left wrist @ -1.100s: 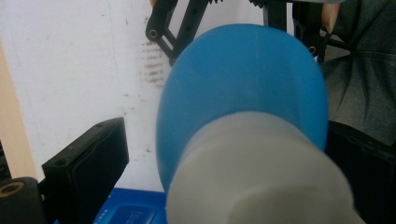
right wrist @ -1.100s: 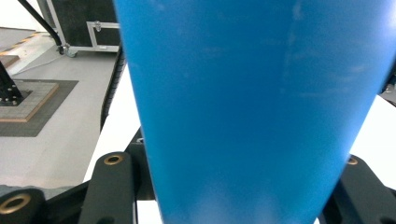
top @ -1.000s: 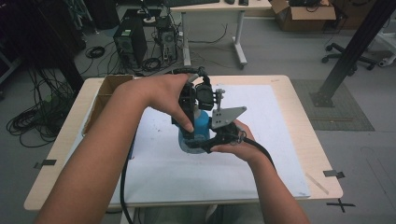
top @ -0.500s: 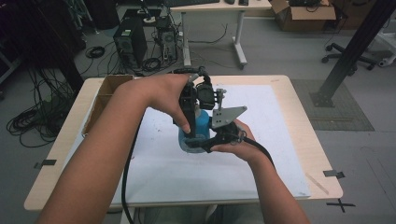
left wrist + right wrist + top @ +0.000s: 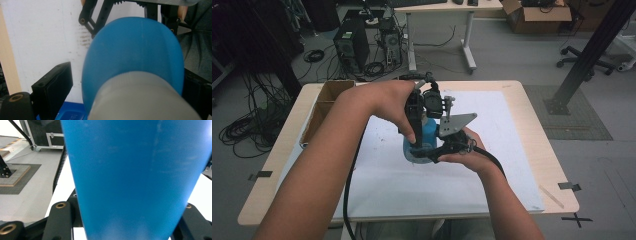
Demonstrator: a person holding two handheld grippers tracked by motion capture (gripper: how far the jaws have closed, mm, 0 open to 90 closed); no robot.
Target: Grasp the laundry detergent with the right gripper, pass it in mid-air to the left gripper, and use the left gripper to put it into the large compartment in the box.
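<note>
A: White sheet (image 5: 377,175) over the desk (image 5: 542,130); cardboard box (image 5: 324,107) at its left edge.

B: Bottle?

A: Blue bottle (image 5: 424,137) stood mid-sheet. Right claw (image 5: 424,157) clamped its body low down. Left claw (image 5: 414,142) came from above, jaws either side of the grey cap (image 5: 145,100), just closing, pads not yet pressing.

B: Progress?

A: Bottle steadied; cap on, ungripped. Likely left: grip, then twist.
</note>
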